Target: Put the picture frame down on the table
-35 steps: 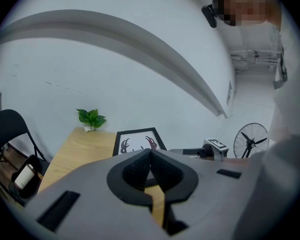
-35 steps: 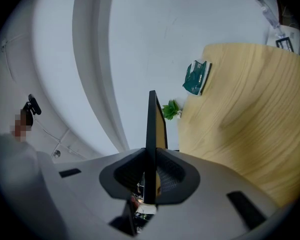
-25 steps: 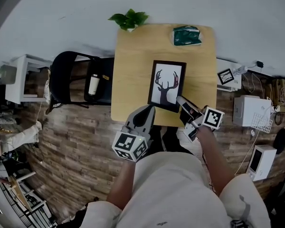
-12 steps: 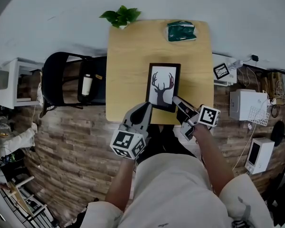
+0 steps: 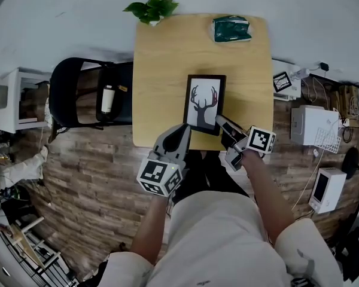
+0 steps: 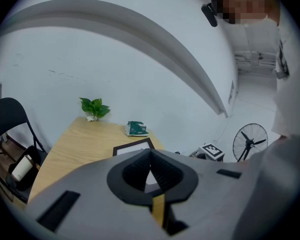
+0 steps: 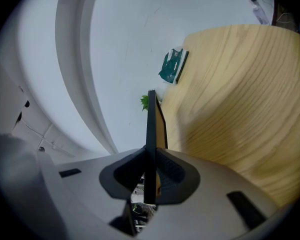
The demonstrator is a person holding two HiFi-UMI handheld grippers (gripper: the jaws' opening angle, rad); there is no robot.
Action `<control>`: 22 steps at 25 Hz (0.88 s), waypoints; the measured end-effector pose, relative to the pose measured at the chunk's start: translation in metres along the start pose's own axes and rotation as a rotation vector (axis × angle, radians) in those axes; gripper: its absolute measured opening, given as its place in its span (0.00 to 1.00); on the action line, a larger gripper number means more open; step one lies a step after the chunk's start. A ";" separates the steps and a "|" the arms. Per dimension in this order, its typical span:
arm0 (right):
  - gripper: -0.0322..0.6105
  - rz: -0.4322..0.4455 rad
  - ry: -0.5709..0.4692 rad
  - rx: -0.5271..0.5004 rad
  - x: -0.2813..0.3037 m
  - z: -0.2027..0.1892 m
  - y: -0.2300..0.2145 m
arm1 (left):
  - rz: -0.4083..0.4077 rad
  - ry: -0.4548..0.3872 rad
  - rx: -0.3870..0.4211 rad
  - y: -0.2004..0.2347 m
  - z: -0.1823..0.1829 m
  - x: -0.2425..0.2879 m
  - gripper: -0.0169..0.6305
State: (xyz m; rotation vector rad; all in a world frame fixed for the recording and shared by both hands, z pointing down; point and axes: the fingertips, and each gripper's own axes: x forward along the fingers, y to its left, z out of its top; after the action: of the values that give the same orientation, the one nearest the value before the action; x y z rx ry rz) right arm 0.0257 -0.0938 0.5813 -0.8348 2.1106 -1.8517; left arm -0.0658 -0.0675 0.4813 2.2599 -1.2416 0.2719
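The picture frame [image 5: 204, 103], black with a white deer-head print, is over the near half of the wooden table [image 5: 161, 70]. My right gripper [image 5: 221, 122] is shut on its near right corner. In the right gripper view the picture frame [image 7: 151, 129] runs edge-on out of my right gripper [image 7: 151, 156]. Whether the frame's far edge touches the table I cannot tell. My left gripper [image 5: 182, 130] hovers just off the frame's near left corner, jaws shut on nothing. In the left gripper view the picture frame [image 6: 132, 148] shows beyond my left gripper [image 6: 150, 154].
A small potted plant [image 5: 151, 9] stands at the table's far left corner and a green packet [image 5: 231, 28] at the far right. A black chair [image 5: 78, 94] carrying a bottle [image 5: 107, 99] sits to the left. White boxes [image 5: 311, 124] and cables lie on the floor to the right.
The head view has shifted a little. The frame stays in my right gripper and has turned slightly squarer to the table; my left gripper keeps its place beside it.
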 end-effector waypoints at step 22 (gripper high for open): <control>0.15 -0.057 0.017 -0.004 0.016 -0.002 -0.026 | -0.005 0.031 -0.008 0.021 -0.002 0.007 0.04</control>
State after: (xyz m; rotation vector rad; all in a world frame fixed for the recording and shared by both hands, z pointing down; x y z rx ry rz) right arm 0.0189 -0.1022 0.6097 -0.8921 2.1224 -1.8906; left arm -0.0788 -0.0802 0.4937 2.2433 -1.2186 0.2979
